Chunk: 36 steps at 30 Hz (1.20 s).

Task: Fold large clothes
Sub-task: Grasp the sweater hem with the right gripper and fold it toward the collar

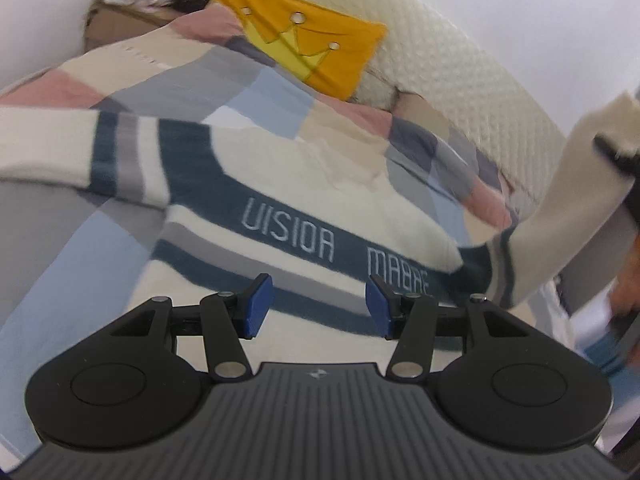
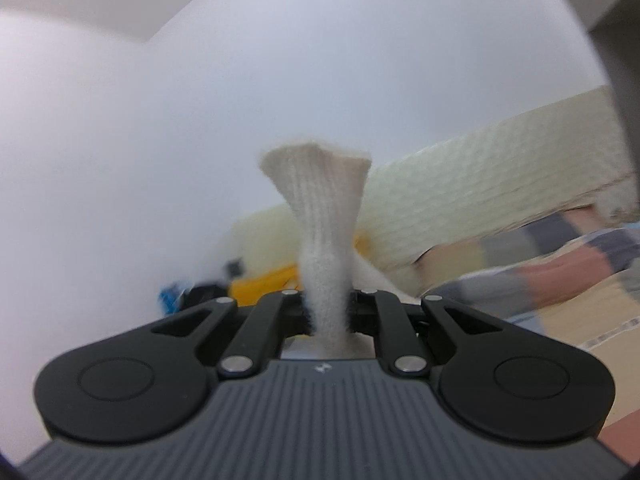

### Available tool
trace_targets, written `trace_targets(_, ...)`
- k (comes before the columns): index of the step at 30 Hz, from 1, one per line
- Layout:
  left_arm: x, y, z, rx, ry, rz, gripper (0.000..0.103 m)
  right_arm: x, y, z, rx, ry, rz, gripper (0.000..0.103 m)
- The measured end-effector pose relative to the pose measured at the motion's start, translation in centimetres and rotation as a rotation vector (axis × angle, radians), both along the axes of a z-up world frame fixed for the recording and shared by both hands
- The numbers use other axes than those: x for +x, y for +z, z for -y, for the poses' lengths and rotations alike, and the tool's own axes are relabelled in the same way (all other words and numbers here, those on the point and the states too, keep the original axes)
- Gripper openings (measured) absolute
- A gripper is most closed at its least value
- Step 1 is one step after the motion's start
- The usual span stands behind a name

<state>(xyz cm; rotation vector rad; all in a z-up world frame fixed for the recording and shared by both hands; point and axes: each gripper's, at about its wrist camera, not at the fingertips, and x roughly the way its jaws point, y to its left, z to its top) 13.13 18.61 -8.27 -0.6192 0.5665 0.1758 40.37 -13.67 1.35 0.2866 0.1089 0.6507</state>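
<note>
Patchwork bedspread (image 1: 168, 80), white wall (image 2: 200, 120)

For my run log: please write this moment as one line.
left gripper: open, empty | right gripper: shut on sleeve cuff | sweater: on bed

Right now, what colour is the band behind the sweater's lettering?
Dark teal-blue band on the cream sweater, with pale blue letters; clearest in the left wrist view.

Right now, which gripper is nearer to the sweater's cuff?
Right. The right gripper has its fingers shut on the cuff and lifts that sleeve. The left gripper hovers open over the sweater's striped chest, touching nothing.
</note>
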Motion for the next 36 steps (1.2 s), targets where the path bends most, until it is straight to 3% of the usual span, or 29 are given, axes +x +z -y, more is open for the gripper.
trace_targets(14, -3.3, -1.3, -5.8, -0.159, 0.073, 0.038, 0.058, -10.3, -12.3, -11.8, -0.267, 0.282, -0.134, 0.012)
trace_targets(21, -2.8, -2.5, -6.0, -0.18, 0.074, 0.007, 0.058, -15.5, -18.6, -15.6, -0.449, 0.417, -0.228, 0.012)
trace_targets(23, -2.5, -2.9, -5.7, -0.175, 0.067, -0.008, 0.058, -16.9, -19.5, -15.8, -0.473, 0.429, -0.247, 0.012)
trace_targets(30, -1.3, -4.0, -4.8, -0.162, 0.061, -0.047, 0.058, -15.8, -19.9, -15.4, -0.445, 0.421, -0.309, 0.013)
trace_targets(33, -1.0, -4.0, -4.4, -0.155, 0.057, -0.049, 0.058, -16.1, -19.7, -15.0, -0.473, 0.409, -0.336, 0.02)
trace_targets(35, -0.9, -3.9, -3.9, -0.144, 0.047, -0.048, 0.058, -16.0, -20.2, -15.1, -0.515, 0.392, -0.355, 0.046)
trace_targets(36, -0.9, -3.8, -3.6, -0.138, 0.043, -0.046, 0.058, -16.2, -20.1, -14.9, -0.524, 0.385, -0.356, 0.053)
